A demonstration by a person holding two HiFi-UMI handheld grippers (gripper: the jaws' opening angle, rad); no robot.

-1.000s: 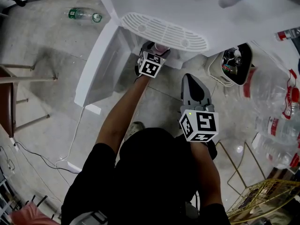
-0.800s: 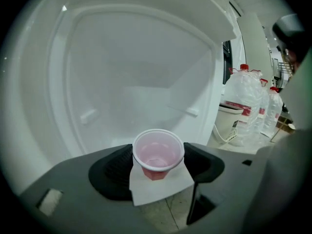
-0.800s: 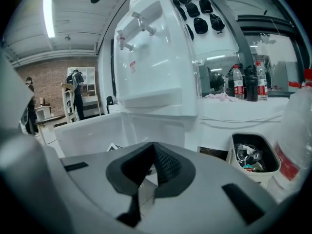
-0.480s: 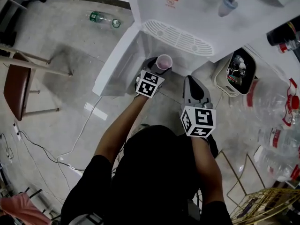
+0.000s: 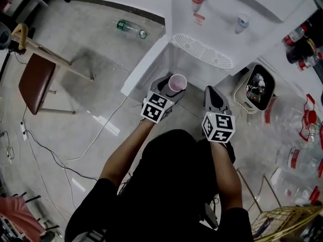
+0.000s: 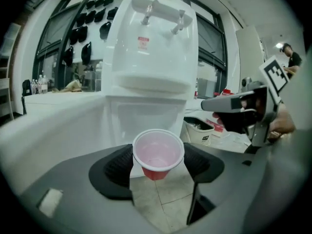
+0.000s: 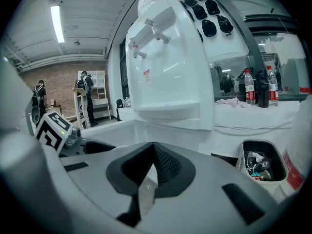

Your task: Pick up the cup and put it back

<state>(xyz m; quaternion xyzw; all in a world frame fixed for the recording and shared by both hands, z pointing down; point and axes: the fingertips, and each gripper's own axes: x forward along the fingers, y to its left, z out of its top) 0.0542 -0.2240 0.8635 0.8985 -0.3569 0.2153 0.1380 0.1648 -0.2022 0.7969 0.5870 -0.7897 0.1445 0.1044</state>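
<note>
Gripping the red cup (image 6: 158, 153) off the floor, the left gripper (image 5: 172, 86) has the pickup done; the right gripper (image 7: 152, 168) hangs closed and empty, and putting it back remains.

- We see the cup (image 6: 158, 154) as thin glossy plastic, red outside and smooth inside.
- The water dispenser (image 6: 153, 52) looks like smooth, shiny white plastic.
- The left gripper (image 6: 159, 165) has matt black ribbed pads (image 6: 118, 166) in a smooth grey shell.
- The floor (image 5: 101, 95) is grey, hard and faintly glossy.
</note>
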